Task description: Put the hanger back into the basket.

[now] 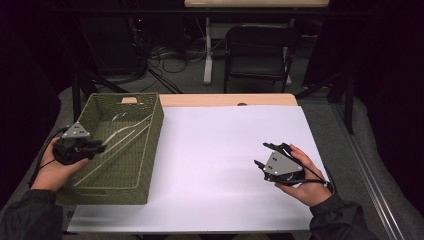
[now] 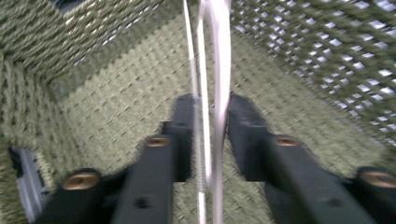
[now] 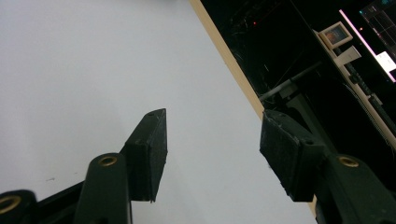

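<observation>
White table (image 1: 220, 165), dark room. Left gripper (image 1: 95, 146) is sitting in the basket (image 1: 150, 150), jaws closing around thin rods (image 2: 212, 70). Right gripper (image 1: 265, 155) is resting right, gaping wide, holding nothing.

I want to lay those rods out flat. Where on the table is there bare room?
The white sheet between the green basket and the right gripper is bare, as is the strip from there back to the wooden edge. The crowded spot is inside the basket, where the left gripper straddles the thin white rods.
</observation>
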`<state>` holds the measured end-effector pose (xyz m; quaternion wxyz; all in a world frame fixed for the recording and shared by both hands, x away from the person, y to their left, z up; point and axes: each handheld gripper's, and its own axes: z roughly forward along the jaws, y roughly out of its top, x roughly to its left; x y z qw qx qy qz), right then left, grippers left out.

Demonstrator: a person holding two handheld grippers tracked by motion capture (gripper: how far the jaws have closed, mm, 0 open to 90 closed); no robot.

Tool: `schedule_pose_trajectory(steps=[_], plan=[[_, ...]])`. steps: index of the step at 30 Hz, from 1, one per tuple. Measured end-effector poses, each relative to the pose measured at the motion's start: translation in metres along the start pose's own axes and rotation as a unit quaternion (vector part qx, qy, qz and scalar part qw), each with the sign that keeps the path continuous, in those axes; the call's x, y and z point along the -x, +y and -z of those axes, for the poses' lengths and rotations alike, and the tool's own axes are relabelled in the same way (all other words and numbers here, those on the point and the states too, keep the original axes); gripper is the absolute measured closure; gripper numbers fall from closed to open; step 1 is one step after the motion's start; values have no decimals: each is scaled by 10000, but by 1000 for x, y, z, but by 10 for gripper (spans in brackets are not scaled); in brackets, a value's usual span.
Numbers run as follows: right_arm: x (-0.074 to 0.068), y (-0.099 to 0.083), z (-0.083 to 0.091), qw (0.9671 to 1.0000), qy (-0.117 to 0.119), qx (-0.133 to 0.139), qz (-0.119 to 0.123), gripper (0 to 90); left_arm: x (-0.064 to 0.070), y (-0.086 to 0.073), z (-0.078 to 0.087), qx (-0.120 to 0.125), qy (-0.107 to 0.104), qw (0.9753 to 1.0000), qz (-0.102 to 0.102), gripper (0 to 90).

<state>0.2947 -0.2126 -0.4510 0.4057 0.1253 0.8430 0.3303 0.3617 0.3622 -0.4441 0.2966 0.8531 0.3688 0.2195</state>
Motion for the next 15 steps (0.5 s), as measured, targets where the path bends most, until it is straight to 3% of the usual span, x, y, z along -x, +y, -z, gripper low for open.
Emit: schedule_pose_trajectory(steps=[2,5,9,11,15], plan=[[0,-1,2,10000,-12,-18,-31,413,5,1,6,253,-36,9997,-20,610],[-1,-2,4,10000,-20,15,-45,412,10,2,13,375,80,9993,-41,506],[-4,-3,8,10000,-24,32,-35,409,23,1,30,605,126,9980,94,460],[-6,-4,9,10000,-20,19,-48,408,33,0,38,729,81,9971,227,444],[-8,-8,11,9999,-50,0,-102,402,55,-4,51,1007,184,9944,275,409]])
